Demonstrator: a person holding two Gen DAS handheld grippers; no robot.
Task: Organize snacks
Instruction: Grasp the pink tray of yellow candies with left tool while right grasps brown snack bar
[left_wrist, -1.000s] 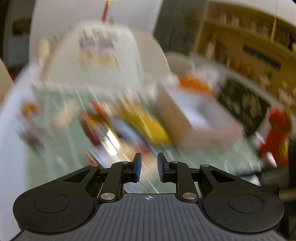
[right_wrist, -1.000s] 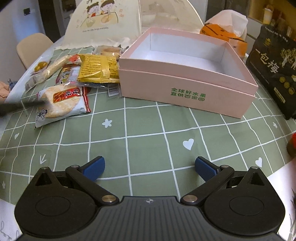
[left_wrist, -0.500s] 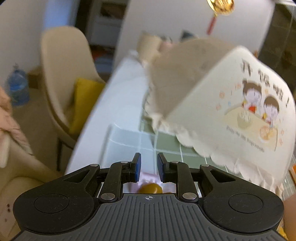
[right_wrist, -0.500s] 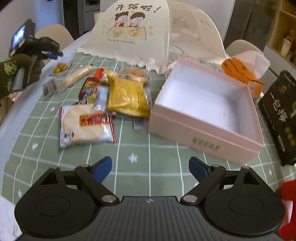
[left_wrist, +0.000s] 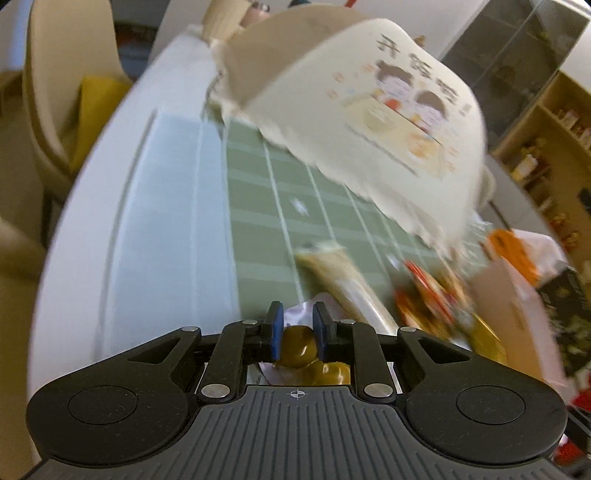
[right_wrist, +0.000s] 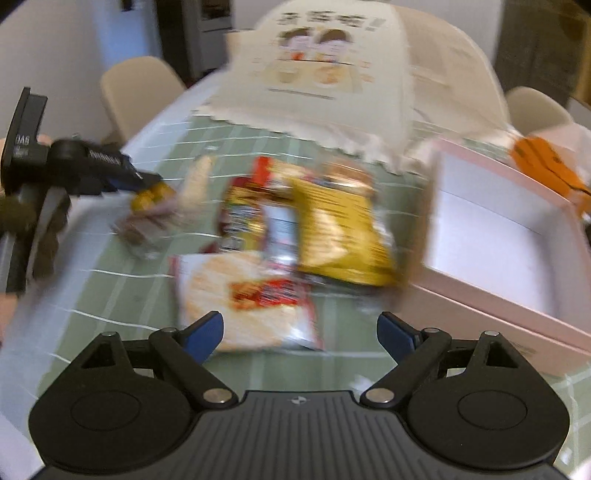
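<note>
Black and blue-tipped, the left gripper (left_wrist: 297, 326) was clamped on a clear packet of yellow-brown sweets (left_wrist: 300, 347) near the table's left edge. Beside it lay a long pale snack bar (right_wrist: 197, 177), then a rice cracker pack (right_wrist: 245, 299) and a yellow bag (right_wrist: 341, 236), crowding the pink box (right_wrist: 491, 240). A cartoon-printed food cover (right_wrist: 325, 74) stood behind. The right gripper (right_wrist: 300, 332) hovered with fingers wide apart, holding nothing.
</note>
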